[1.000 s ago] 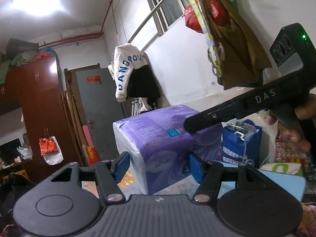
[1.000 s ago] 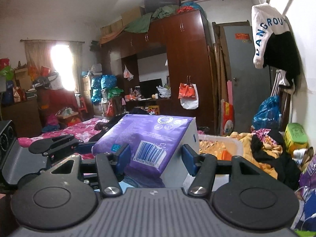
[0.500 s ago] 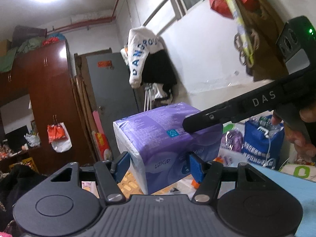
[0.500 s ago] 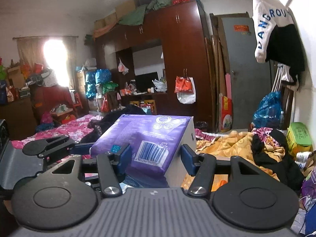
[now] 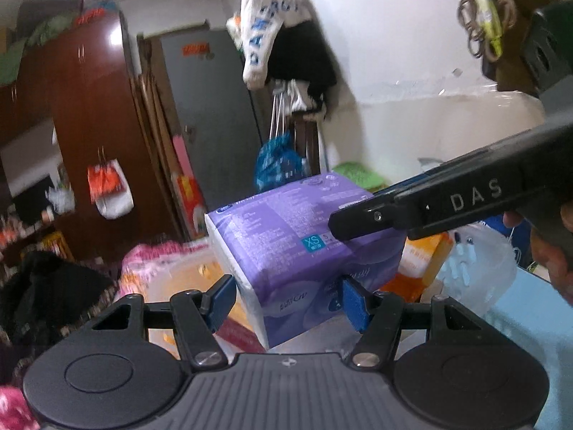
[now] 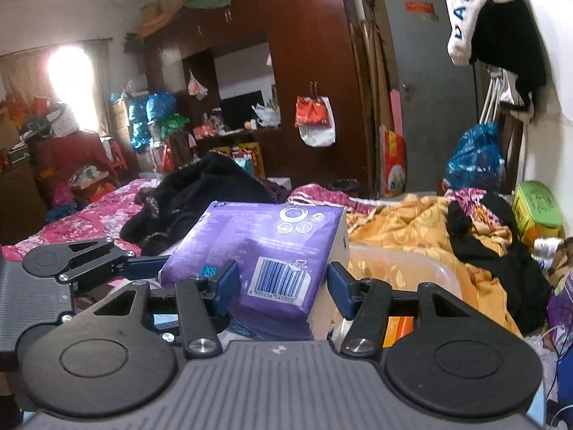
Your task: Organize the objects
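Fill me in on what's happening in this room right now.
A person is carrying a purple pack of soft goods between two handheld grippers. The left gripper has its blue pads on the pack's near end, and the right gripper clamps the end with the barcode. The pack hangs in the air over a clear plastic bin, beside a cluttered bed. It has not been set down yet.

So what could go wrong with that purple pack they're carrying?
The purple pack hangs in the air between the left gripper and right gripper, each pinching only one end. If either hand drifts, it could slip from the fingers. It might then drop onto the clear plastic tub below.
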### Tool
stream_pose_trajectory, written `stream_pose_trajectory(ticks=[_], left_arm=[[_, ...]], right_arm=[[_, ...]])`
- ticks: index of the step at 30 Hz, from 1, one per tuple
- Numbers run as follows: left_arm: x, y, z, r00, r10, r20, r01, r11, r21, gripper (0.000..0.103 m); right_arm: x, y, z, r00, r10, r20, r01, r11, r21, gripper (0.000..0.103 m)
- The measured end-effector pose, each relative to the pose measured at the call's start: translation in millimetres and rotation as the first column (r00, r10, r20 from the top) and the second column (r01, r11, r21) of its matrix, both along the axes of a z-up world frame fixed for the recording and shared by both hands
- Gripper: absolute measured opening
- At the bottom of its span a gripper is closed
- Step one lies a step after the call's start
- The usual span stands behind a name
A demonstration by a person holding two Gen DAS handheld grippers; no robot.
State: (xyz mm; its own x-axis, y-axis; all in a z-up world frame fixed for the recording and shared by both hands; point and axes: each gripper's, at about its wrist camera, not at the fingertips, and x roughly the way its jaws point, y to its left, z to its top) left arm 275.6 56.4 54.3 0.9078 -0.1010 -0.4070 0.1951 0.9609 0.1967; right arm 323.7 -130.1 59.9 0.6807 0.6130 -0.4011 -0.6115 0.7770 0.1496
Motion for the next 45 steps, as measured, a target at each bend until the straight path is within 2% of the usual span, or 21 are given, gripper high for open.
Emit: stream_pose_trajectory(ticks=[2,4,5,9,10,12,14,17,20,24,26,31,33,36,41,45], left_arm=[[-2.5,3.0,0.9,0.999,0.028,0.02,-0.028,1.0,-0.012,0.07],[-9.8,6.3,3.1,0.999,0.03,0.041,-0.029,0.999,-0.025,0.078],[-11.4,8.2,4.8,0.999,0.015,0.036,-0.014,0.999,-0.041,0.079],[-28.9,16.5,12.5,0.996,0.026,0.084,-0.02,0.997,-0.068,0.081],[-34.5,19.7,14.5,0.995,0.028,0.094,-0.02,0.996,-0.087,0.087],[-46.6,25.1,18.1,0.993,0.019,0.114,-0.004,0.992,-0.13,0.093],[-61.4,29.7,18.3,0.991,0.017,0.134,0.006,0.986,-0.167,0.095],[-79.4,32.4,15.9,0.987,0.047,0.156,-0.012,0.976,-0.218,0.101],[-86.3,34.2,13.9,0.993,0.041,0.114,-0.011,0.966,-0.258,0.103],[-105.7,27.1,6.6,0.989,0.092,0.113,-0.065,0.973,-0.222,0.103],[-117.8,23.3,5.7,0.987,0.122,0.109,-0.097,0.973,-0.208,0.103],[-140.1,15.0,11.9,0.989,0.129,0.075,-0.109,0.97,-0.219,0.103],[-148.6,9.7,15.1,0.986,0.139,0.095,-0.115,0.969,-0.219,0.103],[-148.7,3.1,18.2,0.986,0.155,0.069,-0.138,0.969,-0.204,0.103],[-144.9,-3.5,12.1,0.988,0.148,0.036,-0.139,0.972,-0.188,0.103],[-141.0,-10.5,7.5,0.99,0.138,0.011,-0.135,0.978,-0.162,0.103]], right_arm=[[-0.4,3.2,-1.8,1.0,-0.005,0.0,0.005,0.999,-0.031,0.059],[-5.2,3.0,-1.4,0.998,-0.047,0.029,0.049,0.997,-0.064,0.066],[-7.3,1.3,0.0,0.997,-0.06,0.04,0.063,0.996,-0.067,0.072],[-16.9,-14.3,10.2,0.994,-0.094,0.049,0.096,0.995,-0.034,0.086],[-21.1,-19.3,13.9,0.993,-0.101,0.062,0.102,0.995,-0.019,0.088],[-32.7,-28.4,19.5,0.988,-0.12,0.096,0.121,0.993,-0.003,0.103],[-46.5,-38.4,23.4,0.981,-0.146,0.127,0.146,0.989,0.005,0.103],[-60.9,-51.6,27.0,0.984,-0.148,0.096,0.149,0.989,-0.004,0.103],[-81.9,-64.7,24.8,0.976,-0.196,0.099,0.198,0.98,-0.007,0.103],[-104.5,-70.4,17.4,0.946,-0.293,0.141,0.297,0.955,-0.009,0.103],[-119.3,-74.6,12.6,0.942,-0.284,0.177,0.285,0.958,0.017,0.103],[-131.5,-75.1,12.7,0.966,-0.236,0.103,0.241,0.97,-0.04,0.103],[-132.8,-74.9,12.7,0.968,-0.223,0.116,0.231,0.972,-0.053,0.103],[-131.1,-74.9,9.0,0.958,-0.252,0.134,0.26,0.964,-0.052,0.103],[-123.2,-76.2,1.5,0.969,-0.241,0.048,0.241,0.97,0.002,0.103],[-134.5,-68.5,-8.8,0.968,-0.245,0.045,0.246,0.969,-0.02,0.103]])
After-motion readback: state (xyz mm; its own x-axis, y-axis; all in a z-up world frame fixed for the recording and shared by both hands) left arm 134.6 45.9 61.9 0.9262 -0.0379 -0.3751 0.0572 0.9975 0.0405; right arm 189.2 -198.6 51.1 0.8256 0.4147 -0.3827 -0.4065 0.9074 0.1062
